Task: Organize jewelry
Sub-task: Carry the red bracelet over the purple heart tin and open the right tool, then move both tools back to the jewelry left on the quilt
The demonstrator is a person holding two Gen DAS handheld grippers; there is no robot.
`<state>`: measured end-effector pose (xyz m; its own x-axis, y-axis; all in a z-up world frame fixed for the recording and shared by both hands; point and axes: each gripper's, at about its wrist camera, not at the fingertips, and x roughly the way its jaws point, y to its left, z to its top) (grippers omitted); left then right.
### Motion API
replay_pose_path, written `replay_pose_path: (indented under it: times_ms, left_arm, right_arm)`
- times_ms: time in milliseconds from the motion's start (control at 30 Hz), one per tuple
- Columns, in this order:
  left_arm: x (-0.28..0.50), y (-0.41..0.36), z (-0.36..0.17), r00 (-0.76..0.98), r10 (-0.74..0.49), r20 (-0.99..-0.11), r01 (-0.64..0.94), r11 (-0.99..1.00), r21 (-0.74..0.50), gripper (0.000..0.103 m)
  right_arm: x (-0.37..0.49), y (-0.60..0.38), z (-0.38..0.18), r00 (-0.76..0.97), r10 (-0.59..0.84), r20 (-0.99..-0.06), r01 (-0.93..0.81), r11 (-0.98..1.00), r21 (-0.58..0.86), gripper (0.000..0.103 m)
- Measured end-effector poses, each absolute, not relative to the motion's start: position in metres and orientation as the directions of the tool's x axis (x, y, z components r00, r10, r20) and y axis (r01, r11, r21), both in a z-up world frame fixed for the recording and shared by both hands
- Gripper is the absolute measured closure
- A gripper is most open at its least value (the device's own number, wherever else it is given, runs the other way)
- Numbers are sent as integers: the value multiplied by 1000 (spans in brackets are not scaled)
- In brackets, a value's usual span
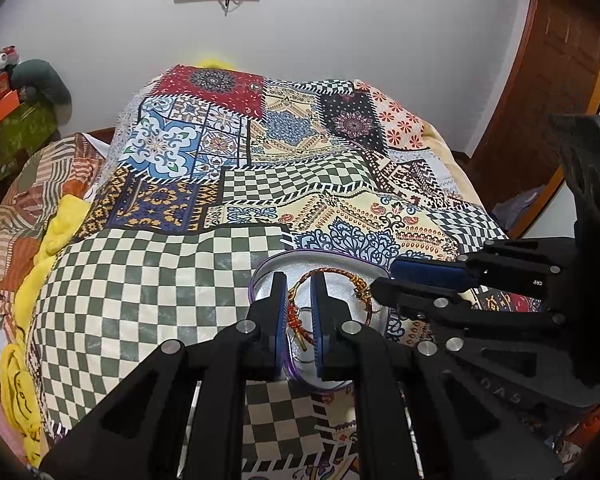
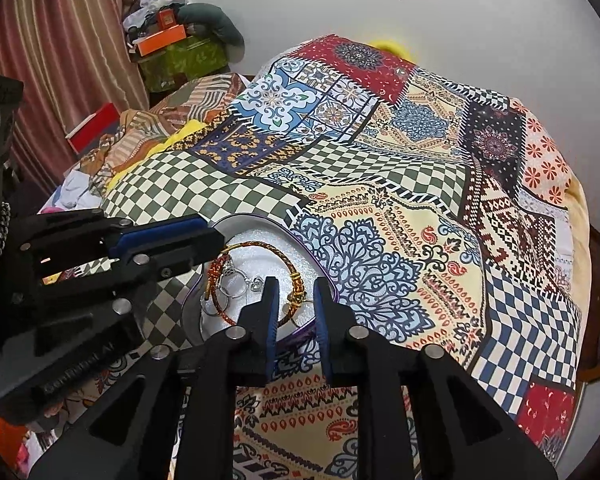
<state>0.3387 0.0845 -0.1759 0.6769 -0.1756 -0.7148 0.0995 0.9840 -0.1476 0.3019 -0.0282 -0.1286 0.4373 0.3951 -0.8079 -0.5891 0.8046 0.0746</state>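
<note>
The jewelry already sits together in the shallow silver tray (image 2: 260, 236) on the patchwork bedspread (image 2: 400, 200) — the red-and-gold bangle (image 2: 256, 245) ringing silver rings (image 2: 236, 280). The left gripper (image 1: 299, 304) and right gripper (image 2: 296, 304) both straddle the bangle with jaws apart, gripping nothing. Gathering looks done; sorting probably remains.

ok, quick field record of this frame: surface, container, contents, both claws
surface: patchwork bedspread
container: shallow round tray with purple rim, on the bedspread
contents: red-and-gold bangle, silver rings, small silver pieces I can't identify
left claw: open, fingers either side of the bangle's knotted end
right claw: open, at the tray's near edge, fingers either side of the bangle's gold clasp
</note>
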Motion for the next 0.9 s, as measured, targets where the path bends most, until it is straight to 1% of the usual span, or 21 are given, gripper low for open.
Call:
replay_pose_path:
  times_ms: [167, 233, 300, 333, 367, 400, 433, 667, 900]
  left_arm:
    - [327, 85, -166, 683, -170, -711, 98, 985, -141, 91]
    - [320, 85, -161, 689, -166, -706, 98, 986, -136, 86]
    - [311, 83, -154, 700, -156, -697, 97, 988, -124, 78]
    - [306, 83, -151, 705, -153, -693, 96, 988, -120, 76]
    - [302, 83, -148, 709, -150, -689, 96, 989, -116, 73]
    - [297, 82, -144, 713, -149, -685, 98, 989, -113, 72]
    - [292, 80, -141, 717, -148, -681, 101, 989, -108, 72]
    - [259, 69, -122, 733, -141, -666, 122, 990, -76, 71]
    - [226, 59, -113, 730, -158, -665, 138, 987, -83, 71]
  right_arm:
    - [293, -33, -118, 452, 400, -797, -584, 809, 75, 86]
    - [288, -37, -111, 462, 403, -790, -579, 812, 76, 86]
    - [282, -41, -105, 470, 409, -782, -575, 814, 81, 84]
    - [279, -42, -102, 474, 411, -779, -573, 816, 82, 80]
    - [276, -44, -99, 481, 414, -773, -570, 817, 82, 72]
    - [272, -46, -96, 490, 416, -766, -568, 819, 82, 69]
    - [266, -50, -91, 504, 419, -755, -565, 822, 79, 63]
    - [235, -63, -70, 550, 419, -722, -558, 828, 56, 62]
    - [208, -81, -58, 583, 420, -696, -545, 837, 50, 62]
